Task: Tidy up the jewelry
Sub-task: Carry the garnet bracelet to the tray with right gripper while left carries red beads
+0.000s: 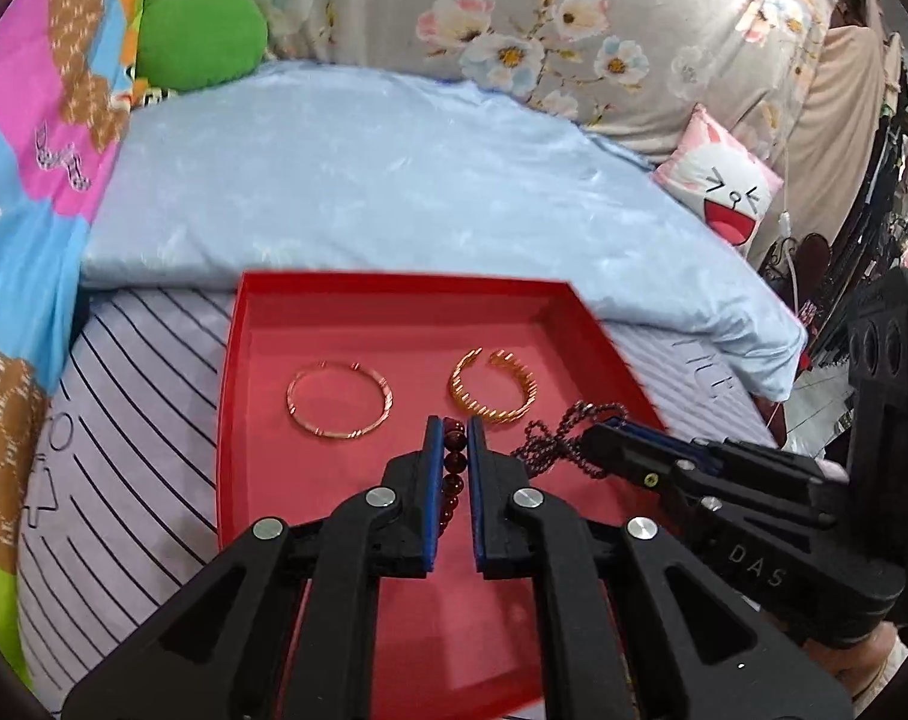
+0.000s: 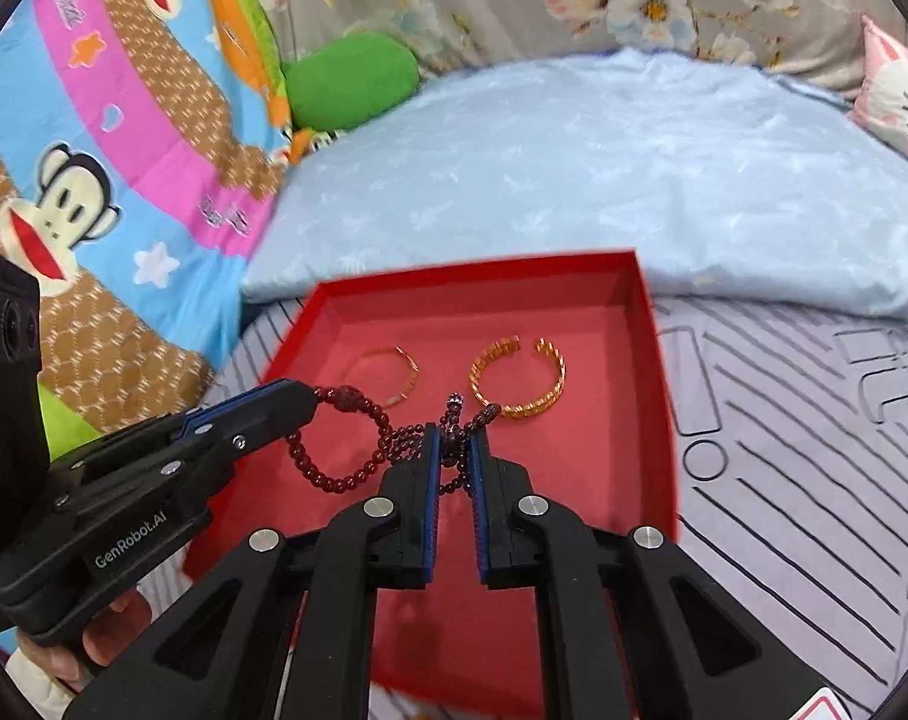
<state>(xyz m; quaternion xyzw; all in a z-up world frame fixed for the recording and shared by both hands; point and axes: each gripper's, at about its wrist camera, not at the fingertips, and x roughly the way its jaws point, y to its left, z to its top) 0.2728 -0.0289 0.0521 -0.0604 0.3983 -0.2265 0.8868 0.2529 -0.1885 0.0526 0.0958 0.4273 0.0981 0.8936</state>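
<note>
Left gripper (image 1: 452, 429) clamped on one end of the dark red bead string (image 2: 357, 456), right gripper (image 2: 455, 433) pinched on its other end, the strand sagging in loops between them above the near half of the red tray (image 1: 393, 285). Beyond, lying flat toward the tray's far edge: thin bangle (image 1: 338, 401) on the left, thicker gold cuff (image 1: 494, 387) on the right, well apart. Best lowered level onto bare floor near the front edge, both ends kept taut and clear of the bangles, released only once resting.

Dark bead strand (image 2: 357, 450) above red tray (image 2: 658, 360), two gold bangles (image 2: 517, 381)
</note>
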